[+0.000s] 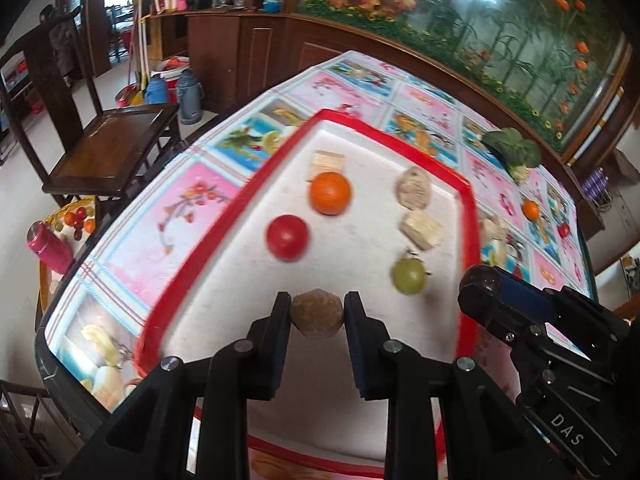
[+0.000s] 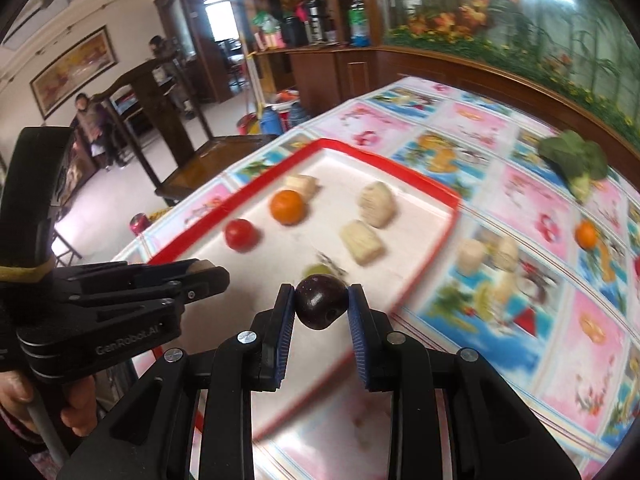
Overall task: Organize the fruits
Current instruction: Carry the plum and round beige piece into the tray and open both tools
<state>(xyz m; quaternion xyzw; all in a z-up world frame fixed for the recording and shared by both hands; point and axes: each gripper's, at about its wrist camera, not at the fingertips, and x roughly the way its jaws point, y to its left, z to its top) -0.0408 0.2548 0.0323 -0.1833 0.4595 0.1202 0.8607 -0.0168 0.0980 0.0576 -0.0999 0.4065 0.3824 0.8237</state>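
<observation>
Left wrist view: the left tool [image 1: 318, 314] pinches a brown nut [image 1: 317, 317]; the right tool [image 2: 321, 306] pinches a dark plum [image 2: 321, 301]. Both are round, so either could slip out and roll across the tray [image 1: 224, 216] ahead.

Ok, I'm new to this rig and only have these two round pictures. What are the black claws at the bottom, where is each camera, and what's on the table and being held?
No robot here: a person holds a two-finger gripper in each hand, with a fisheye camera on each that looks along its fingers.

In the left wrist view, the left gripper is shut on a tan, rough round item.

In the right wrist view, the right gripper is shut on a dark purple fruit.

Both hang over a red-rimmed tray on a patterned tablecloth. On the tray lie a tomato, an orange, a green fruit and pale blocks. Off the tray lie a broccoli and another orange.
</observation>
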